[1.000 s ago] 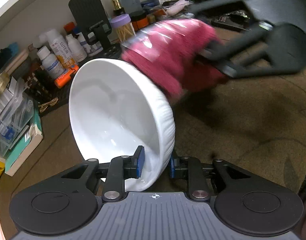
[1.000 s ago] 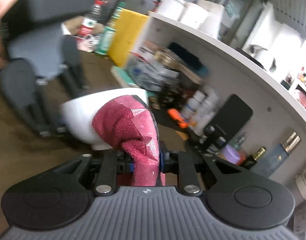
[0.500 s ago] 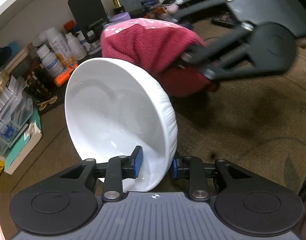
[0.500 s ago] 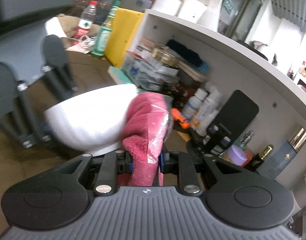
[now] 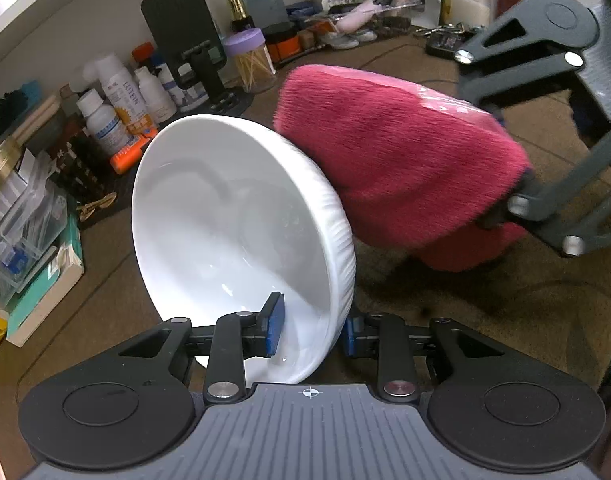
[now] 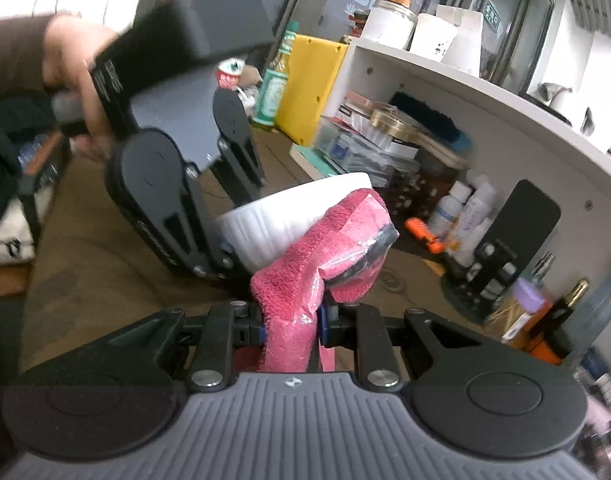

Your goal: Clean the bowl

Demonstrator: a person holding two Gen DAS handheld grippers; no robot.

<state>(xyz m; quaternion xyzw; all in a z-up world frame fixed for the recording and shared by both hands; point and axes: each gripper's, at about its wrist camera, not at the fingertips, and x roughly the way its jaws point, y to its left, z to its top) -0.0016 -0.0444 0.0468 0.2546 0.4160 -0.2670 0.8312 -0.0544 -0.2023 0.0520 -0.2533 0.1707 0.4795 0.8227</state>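
Note:
A white ribbed bowl (image 5: 233, 220) is tipped on its side above the brown table, its hollow facing left. My left gripper (image 5: 311, 324) is shut on the near rim, one blue pad inside and one outside the wall. A pink fluffy cloth (image 5: 385, 168), partly wrapped in clear film, presses against the bowl's outer wall on the right. My right gripper (image 6: 291, 324) is shut on that cloth (image 6: 305, 264), with the bowl (image 6: 273, 224) just beyond it. The right gripper (image 5: 517, 200) comes in from the right edge of the left wrist view.
Bottles (image 5: 121, 96), a black phone stand (image 5: 181, 20), a purple-lidded jar (image 5: 249, 60) and clear plastic boxes (image 5: 21, 232) crowd the space under a white shelf (image 6: 505, 92). A yellow box (image 6: 309, 84) stands further along. A person's hand (image 6: 73, 80) holds the left gripper. Brown mat (image 5: 485, 300) lies below.
The cloth has slid from the bowl's upper rim down and to the right along its outer wall, with the right gripper following. The bowl and left gripper have kept still.

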